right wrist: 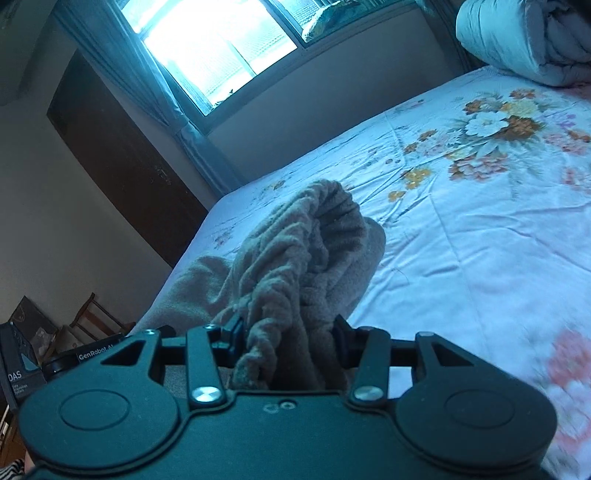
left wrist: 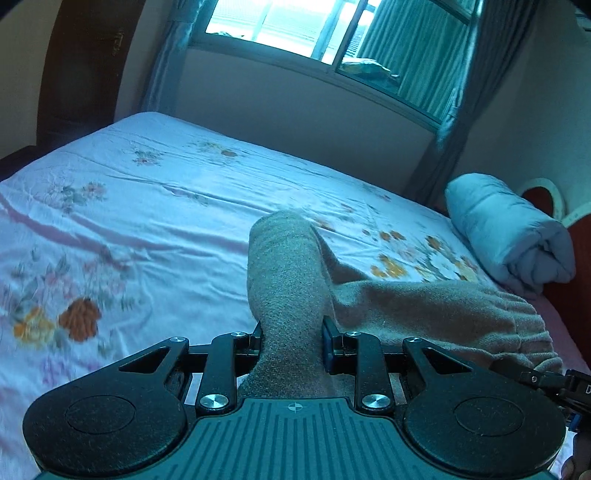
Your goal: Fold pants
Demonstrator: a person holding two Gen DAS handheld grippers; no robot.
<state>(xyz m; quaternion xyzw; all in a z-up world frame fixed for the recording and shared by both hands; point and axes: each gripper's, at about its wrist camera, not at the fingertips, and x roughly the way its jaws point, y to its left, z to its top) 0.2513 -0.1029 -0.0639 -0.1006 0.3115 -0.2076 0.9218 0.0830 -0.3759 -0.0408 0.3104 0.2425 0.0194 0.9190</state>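
The left gripper (left wrist: 291,345) pinches a thick fold of the pants (left wrist: 406,310), its jaws pressed into the fabric on both sides. The right gripper (right wrist: 290,345) clamps the gathered elastic waistband of the pants (right wrist: 295,266), bunched between its jaws. Under both lies the bed (left wrist: 166,221), covered by a pale, creased sheet (right wrist: 480,221) printed with orange and pink flowers. The pants are beige fleece, draped from the grippers onto the sheet near its edge, one part standing up in a hump. A rolled grey quilt (left wrist: 509,236) sits at the bed's far corner. Beyond are a plain wall, a bright window (left wrist: 295,26) with teal curtains (left wrist: 461,92), and a dark door (right wrist: 122,166).
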